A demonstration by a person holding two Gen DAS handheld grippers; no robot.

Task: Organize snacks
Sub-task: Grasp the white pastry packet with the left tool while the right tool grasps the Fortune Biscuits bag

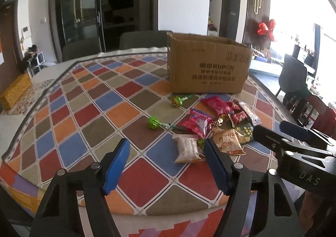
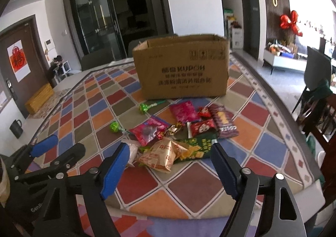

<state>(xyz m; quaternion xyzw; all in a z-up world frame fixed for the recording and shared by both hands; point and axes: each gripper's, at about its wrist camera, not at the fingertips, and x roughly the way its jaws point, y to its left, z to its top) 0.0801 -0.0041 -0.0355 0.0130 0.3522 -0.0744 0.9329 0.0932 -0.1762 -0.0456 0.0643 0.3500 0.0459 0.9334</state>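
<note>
A pile of snack packets lies on the checkered tablecloth (image 1: 88, 110) in front of an open cardboard box (image 1: 208, 64), which also shows in the right wrist view (image 2: 182, 68). The pile holds pink bags (image 2: 184, 110), red packets (image 2: 201, 126), a green bag (image 2: 199, 146), a tan packet (image 2: 161, 156), a white packet (image 1: 187, 149) and two green lollipops (image 1: 154, 122) (image 2: 145, 107). My left gripper (image 1: 167, 165) is open and empty, just short of the white packet. My right gripper (image 2: 170, 170) is open and empty, just short of the tan packet.
A yellow box (image 1: 15, 92) sits at the table's far left edge. A black mug (image 2: 15, 128) stands on the floor to the left. Dark chairs (image 2: 317, 73) stand to the right of the table, and more chairs (image 1: 84, 47) behind it.
</note>
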